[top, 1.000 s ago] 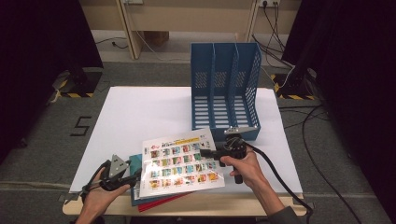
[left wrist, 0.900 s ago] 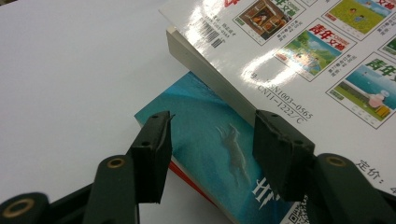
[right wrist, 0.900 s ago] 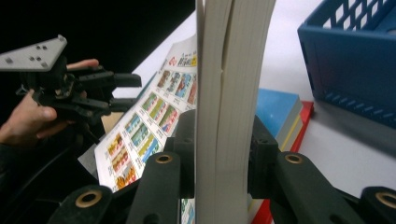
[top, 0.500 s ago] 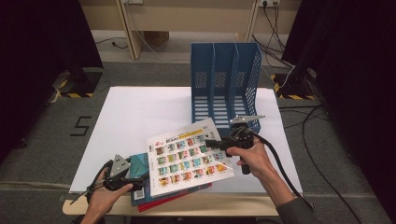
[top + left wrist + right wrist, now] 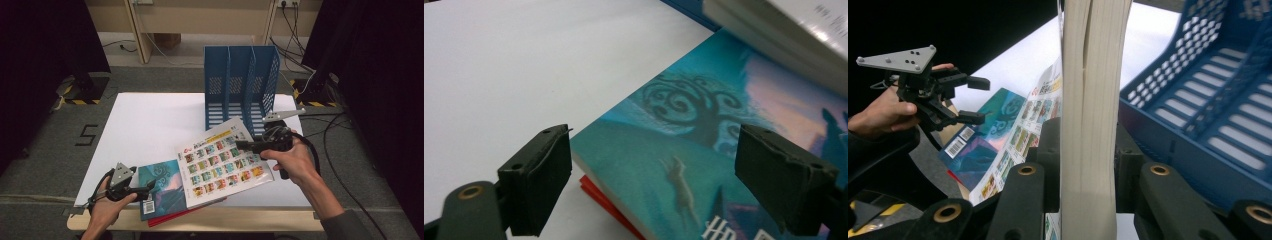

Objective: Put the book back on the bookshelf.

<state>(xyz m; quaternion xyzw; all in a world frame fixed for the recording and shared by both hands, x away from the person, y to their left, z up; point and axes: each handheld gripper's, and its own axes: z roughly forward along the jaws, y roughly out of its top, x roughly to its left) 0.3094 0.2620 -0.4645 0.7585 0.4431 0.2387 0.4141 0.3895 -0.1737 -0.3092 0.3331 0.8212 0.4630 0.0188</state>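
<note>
My right gripper [image 5: 248,145] is pinching the picture book [image 5: 223,162] edge; my left gripper [image 5: 148,189] is gaping over the teal book [image 5: 684,165].

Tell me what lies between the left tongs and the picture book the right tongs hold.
In the high view, the teal-covered book lies between the left tongs and the picture book gripped by the right tongs, its far end tucked under that book.

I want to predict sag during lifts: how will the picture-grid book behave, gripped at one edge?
The picture-grid book is thick, as its page block shows, so it probably stays fairly stiff. Its pages already gape slightly, so they may fan. Its cover looks glossy, so it might slip in the right gripper.
</note>
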